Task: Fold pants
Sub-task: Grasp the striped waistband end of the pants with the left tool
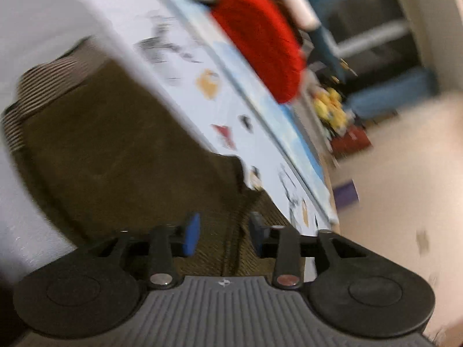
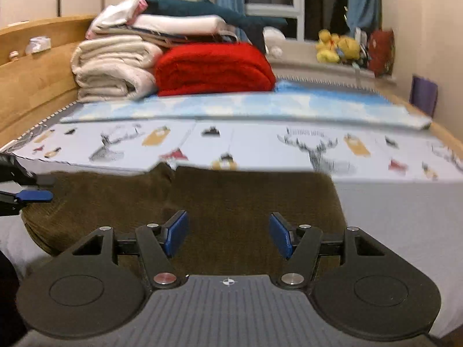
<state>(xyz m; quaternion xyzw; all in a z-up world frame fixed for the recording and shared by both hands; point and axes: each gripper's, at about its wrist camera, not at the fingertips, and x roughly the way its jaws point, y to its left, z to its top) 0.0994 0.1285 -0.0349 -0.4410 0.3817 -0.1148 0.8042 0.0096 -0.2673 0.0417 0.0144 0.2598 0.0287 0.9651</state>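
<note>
While the brown corduroy pants [image 2: 220,202] lie spread flat near the front edge of the bed, on a plain white sheet [image 2: 405,231], both grippers hang just above them with nothing in their grasp. From the right wrist view the right gripper [image 2: 228,237] stands with its blue pads [image 2: 173,235] well apart over the middle of the fabric, empty. At the far left of that view the left gripper [image 2: 34,195] pokes in over the pants' left end; seen from its own tilted, blurred camera, the left gripper [image 1: 224,234] shows its jaws about half apart, one blue pad [image 1: 192,234] on either side of the cloth below, and I cannot tell whether the tips brush the corduroy, though nothing is pinched. A striped lining [image 1: 43,86] shows at one end of the pants in that view. Beyond the pants lies a pale cover [image 2: 260,144] printed with deer, small houses and other little figures; a line of print sits above one deer, too blurred to read. Further back lies a sky-blue mat [image 2: 231,107], then a folded red blanket [image 2: 214,69] beside a cream blanket [image 2: 113,69], with more folded laundry [image 2: 179,20] stacked on top. Yellow plush toys [image 2: 338,47] sit on the sill by the window [image 2: 272,0], and a wooden bed frame [image 2: 37,66] runs along the left. I can make out no brand or label anywhere.
</note>
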